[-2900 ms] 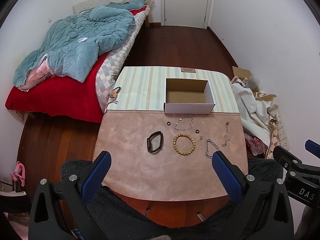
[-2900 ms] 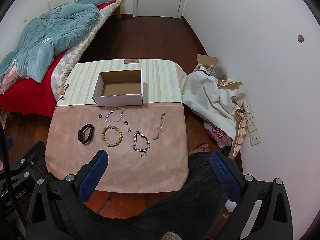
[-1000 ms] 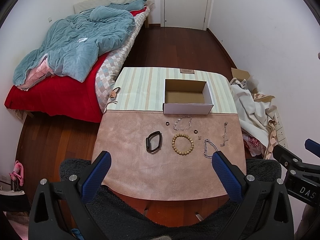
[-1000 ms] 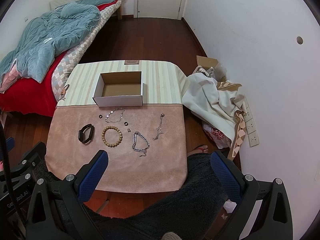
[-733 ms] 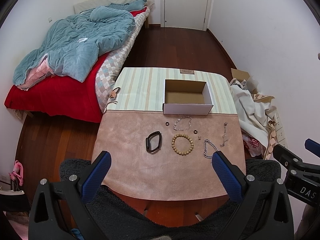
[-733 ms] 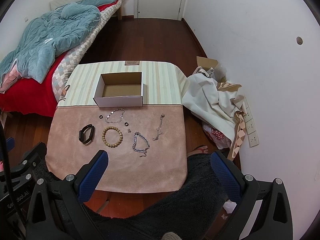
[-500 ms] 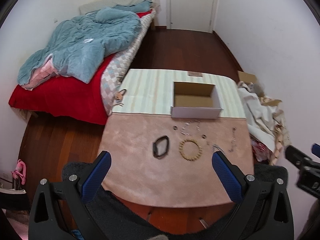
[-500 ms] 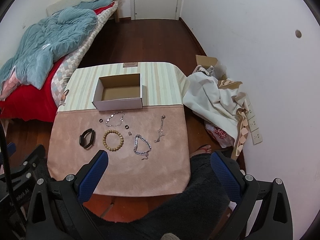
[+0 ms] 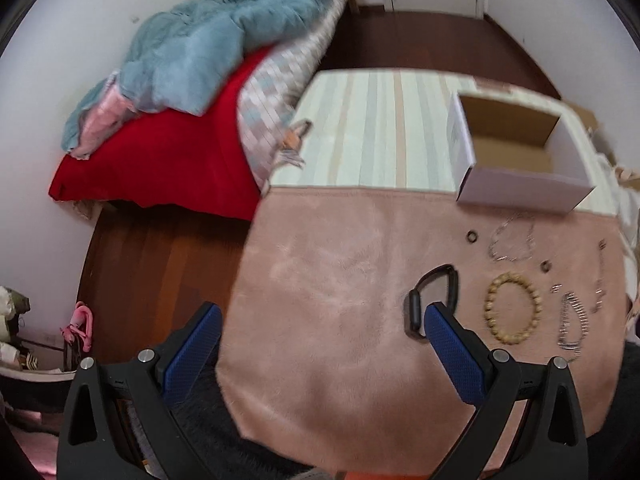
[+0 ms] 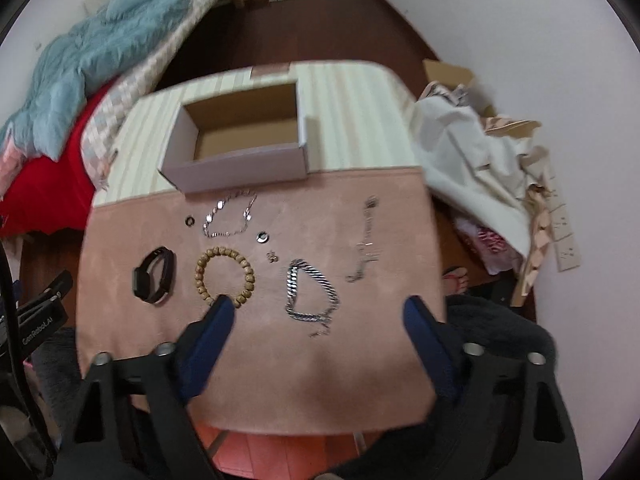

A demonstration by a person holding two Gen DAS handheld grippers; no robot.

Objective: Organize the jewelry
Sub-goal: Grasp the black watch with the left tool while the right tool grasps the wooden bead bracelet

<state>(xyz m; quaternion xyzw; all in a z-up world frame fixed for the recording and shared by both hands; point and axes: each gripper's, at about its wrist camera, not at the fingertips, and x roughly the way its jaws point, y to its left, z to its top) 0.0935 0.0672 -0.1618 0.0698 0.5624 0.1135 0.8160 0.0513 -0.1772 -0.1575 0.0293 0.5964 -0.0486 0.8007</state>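
Jewelry lies on a pink cloth [image 10: 256, 360]: a black wristband [image 10: 154, 269], a wooden bead bracelet [image 10: 225, 270], a thick silver chain [image 10: 311, 291], a thin silver bracelet [image 10: 230, 216], a thin chain [image 10: 364, 248], two small dark rings [image 10: 263, 236] and a tiny charm. An open empty cardboard box [image 10: 240, 136] stands behind them. My right gripper [image 10: 318, 310] is open above the thick chain. My left gripper [image 9: 320, 316] is open over the cloth, left of the wristband [image 9: 434, 300]; its right pad overlaps the band in view.
A bed with a red sheet and blue blanket [image 9: 208, 48] stands left of the table. A heap of white cloth and cardboard [image 10: 480, 160] lies on the floor at the right. The striped table top [image 9: 360, 128] extends behind the pink cloth.
Both grippers have moved forward and down toward the table. The left one swung left, the right one came in over the thick chain. The jewelry has not moved.
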